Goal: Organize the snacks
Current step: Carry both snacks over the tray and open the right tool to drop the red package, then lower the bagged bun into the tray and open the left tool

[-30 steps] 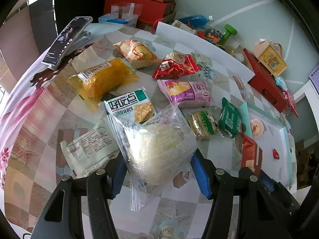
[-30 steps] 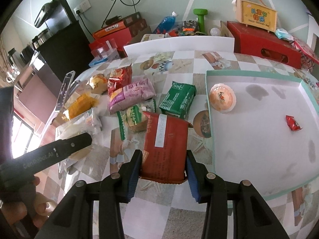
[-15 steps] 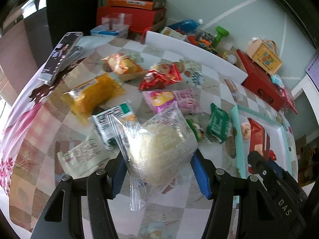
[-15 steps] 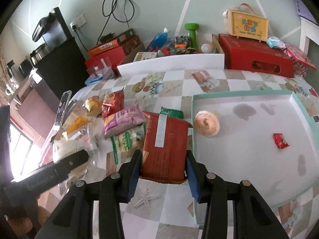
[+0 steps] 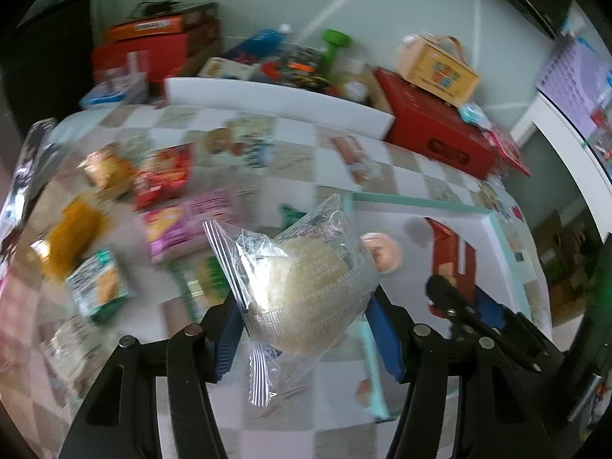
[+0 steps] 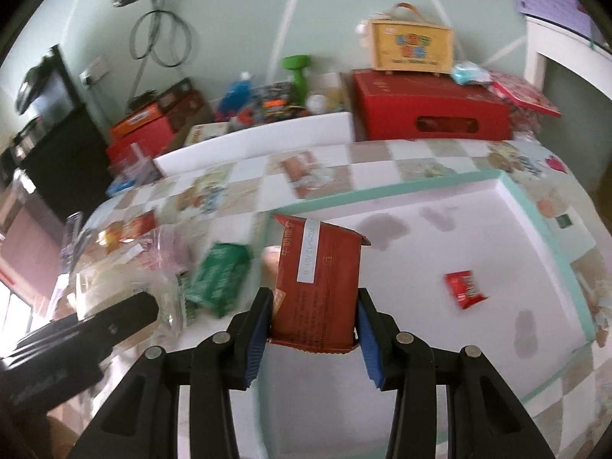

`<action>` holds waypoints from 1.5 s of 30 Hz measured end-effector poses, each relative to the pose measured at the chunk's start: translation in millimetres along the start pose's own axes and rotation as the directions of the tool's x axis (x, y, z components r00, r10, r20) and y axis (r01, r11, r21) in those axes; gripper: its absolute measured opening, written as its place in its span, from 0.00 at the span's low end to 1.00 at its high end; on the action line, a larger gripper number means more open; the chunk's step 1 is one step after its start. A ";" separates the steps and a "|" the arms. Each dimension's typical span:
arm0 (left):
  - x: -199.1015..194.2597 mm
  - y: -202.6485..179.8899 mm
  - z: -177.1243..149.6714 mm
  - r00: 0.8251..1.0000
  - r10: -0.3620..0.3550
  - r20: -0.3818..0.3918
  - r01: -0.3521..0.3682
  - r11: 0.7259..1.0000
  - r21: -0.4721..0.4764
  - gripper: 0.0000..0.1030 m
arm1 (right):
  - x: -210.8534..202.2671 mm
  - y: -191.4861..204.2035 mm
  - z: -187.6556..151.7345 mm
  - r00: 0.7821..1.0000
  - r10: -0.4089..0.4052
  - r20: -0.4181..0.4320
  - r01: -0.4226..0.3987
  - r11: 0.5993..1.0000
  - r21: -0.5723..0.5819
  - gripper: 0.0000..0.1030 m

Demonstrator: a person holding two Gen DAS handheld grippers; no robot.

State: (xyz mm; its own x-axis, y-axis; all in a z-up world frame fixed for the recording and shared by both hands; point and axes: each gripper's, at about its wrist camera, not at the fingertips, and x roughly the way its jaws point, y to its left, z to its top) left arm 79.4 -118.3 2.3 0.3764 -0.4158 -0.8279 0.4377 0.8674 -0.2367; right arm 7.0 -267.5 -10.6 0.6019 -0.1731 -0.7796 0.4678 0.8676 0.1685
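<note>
Left gripper (image 5: 306, 317): blue fingers (image 5: 227, 334) clamped on a pale round bun in a clear wrapper (image 5: 302, 287), held off the worktop, over the near left corner of the tray.
Right gripper (image 6: 313, 317): fingers (image 6: 258, 325) clamped on both sides of a red flat packet (image 6: 317, 279), white date strip facing up; packet raised over the left part of the tray.
Tray (image 6: 547, 229): white floor, mint-green rim, lying on the right half of the worktop; stained in a few spots.
Inside tray: small red sachet (image 6: 464, 288) lying flat on the right; round orange-topped cup (image 5: 380, 252) near the left rim, half hidden behind the bun wrapper.
Worktop (image 5: 290, 141): checked cloth; blurred.
Loose snacks, left of tray: green packet (image 6: 222, 277), pink packet (image 5: 179, 225), red bag (image 5: 164, 178), yellow pack (image 5: 72, 235), green-and-white pack (image 5: 99, 287).
Behind worktop: red box (image 6: 432, 109) with a yellow carry case (image 6: 413, 46) on top, green dumbbell (image 6: 296, 72).
</note>
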 end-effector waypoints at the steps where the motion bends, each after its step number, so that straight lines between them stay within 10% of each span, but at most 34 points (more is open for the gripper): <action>1: 2.9 -6.2 2.1 1.000 -0.008 -0.004 0.008 1.000 0.010 0.61 | 2.6 -6.6 1.8 1.000 -0.011 -0.004 0.011 1.000 0.011 0.44; 13: 52.5 -71.3 20.2 0.993 -0.090 -0.080 0.096 0.992 0.081 0.61 | 19.2 -67.6 18.1 0.987 -0.157 -0.024 0.158 0.985 0.074 0.44; 45: 88.3 -103.7 30.1 0.985 -0.128 -0.113 0.139 0.986 0.094 0.61 | 32.8 -96.1 23.9 0.973 -0.228 -0.047 0.231 0.969 0.090 0.44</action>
State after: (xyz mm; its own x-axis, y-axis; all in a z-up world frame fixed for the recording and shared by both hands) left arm 91.8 -253.3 -30.9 0.2228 -0.4897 -0.8429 0.5605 0.7719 -0.3002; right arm -2.7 -367.6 -38.0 0.4484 -0.3438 -0.8251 0.6507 0.7584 0.0375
